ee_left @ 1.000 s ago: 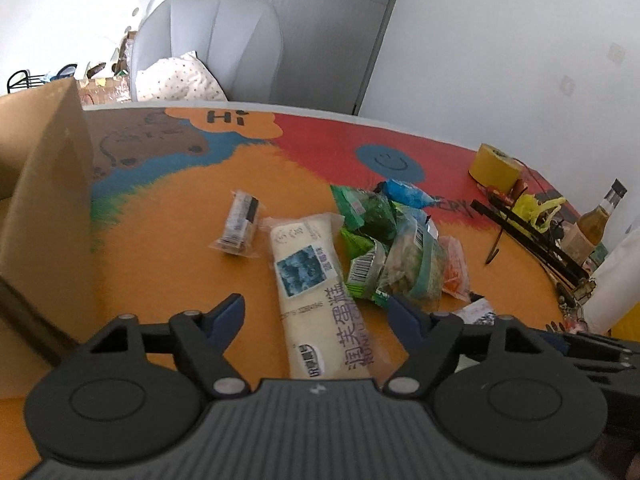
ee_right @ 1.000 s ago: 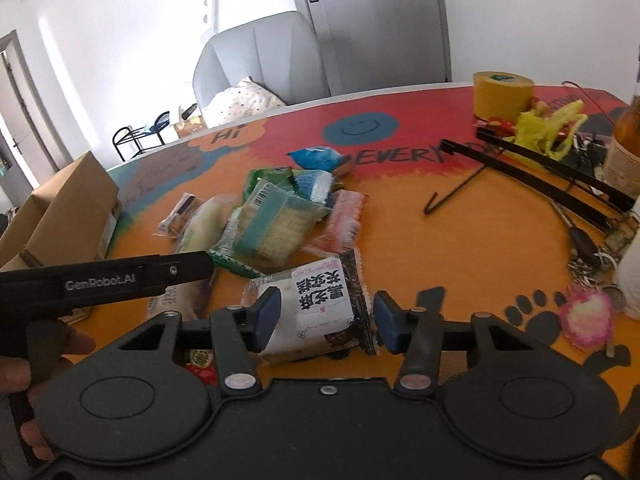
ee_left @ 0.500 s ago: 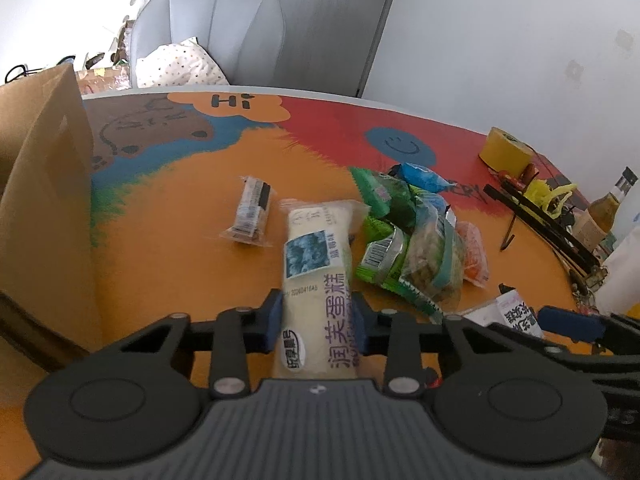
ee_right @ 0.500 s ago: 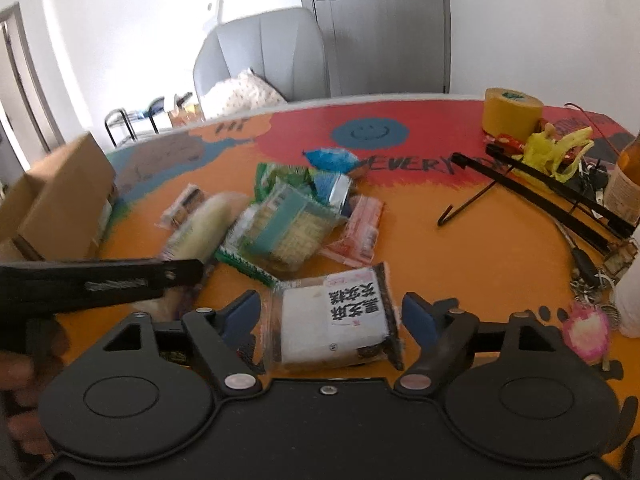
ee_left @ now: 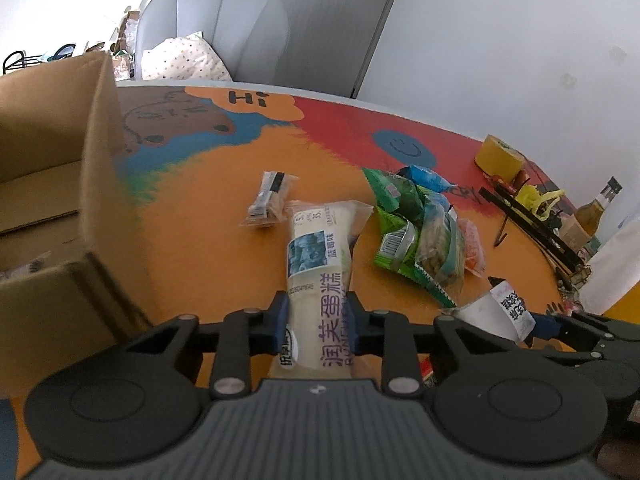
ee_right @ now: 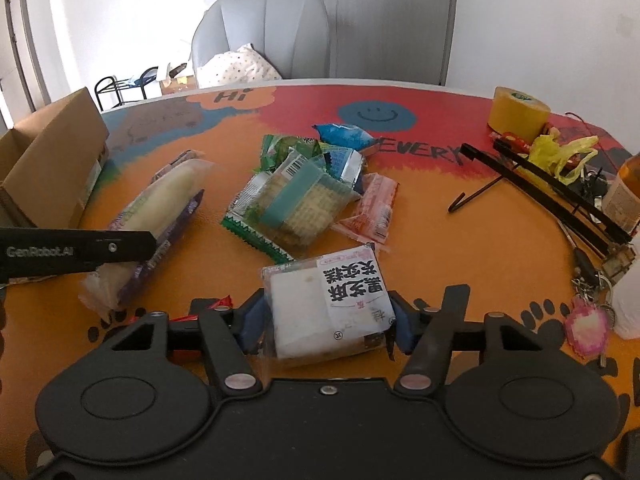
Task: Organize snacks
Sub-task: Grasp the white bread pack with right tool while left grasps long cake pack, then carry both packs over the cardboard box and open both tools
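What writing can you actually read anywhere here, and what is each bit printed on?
"Hi": orange cloud shape on the table mat.
"EVERY", then hidden by a black rack: the mat's red area.
"GenRobot.AI": arm of the left gripper.
"润芙蛋糕": long cake packet in that gripper.
"黑芝麻夹心糕", uncertain: square packet between the right gripper's closing jaws.
Barcodes, small print, bottle label: too small.

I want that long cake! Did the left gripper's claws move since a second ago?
Yes. The left gripper has closed inward from wide open; its jaws, still closing, now press the long cake packet on the table.
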Available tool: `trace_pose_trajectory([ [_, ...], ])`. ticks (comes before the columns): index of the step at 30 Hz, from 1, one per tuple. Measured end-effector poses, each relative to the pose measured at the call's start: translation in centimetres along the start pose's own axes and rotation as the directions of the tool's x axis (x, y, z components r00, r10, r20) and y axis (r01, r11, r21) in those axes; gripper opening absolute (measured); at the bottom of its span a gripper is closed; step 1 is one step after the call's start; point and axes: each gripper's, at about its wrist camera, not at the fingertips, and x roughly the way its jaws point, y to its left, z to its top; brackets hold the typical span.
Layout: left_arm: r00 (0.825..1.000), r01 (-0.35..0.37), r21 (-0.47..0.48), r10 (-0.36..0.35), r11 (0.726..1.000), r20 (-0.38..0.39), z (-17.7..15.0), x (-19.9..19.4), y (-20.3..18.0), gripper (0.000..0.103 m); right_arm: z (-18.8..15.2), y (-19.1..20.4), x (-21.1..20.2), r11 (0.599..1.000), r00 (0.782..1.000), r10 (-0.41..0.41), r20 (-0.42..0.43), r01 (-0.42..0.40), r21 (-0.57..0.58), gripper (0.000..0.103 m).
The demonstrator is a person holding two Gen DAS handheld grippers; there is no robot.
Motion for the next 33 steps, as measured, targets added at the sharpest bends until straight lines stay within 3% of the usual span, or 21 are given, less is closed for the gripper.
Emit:
trace_pose_trajectory([
  [17, 0.996, 0.022, 0.014, -0.023, 1.000, 0.086, -0.5, -5.4, -0.7, 0.027, 0.0, 0.2, -5.3, 0.999, 0.992, 0.010, 0.127, -0.015, 0.037, 0.058],
  [33, 0.975, -0.007, 0.018, 0.003, 1.000, 0.220, 1.5, -11.3, -0.1, 0.027, 3.2, 2.8, -7.9, 0.996, 0.964, 0.093, 0.249, -0.094, -0.011, 0.058],
])
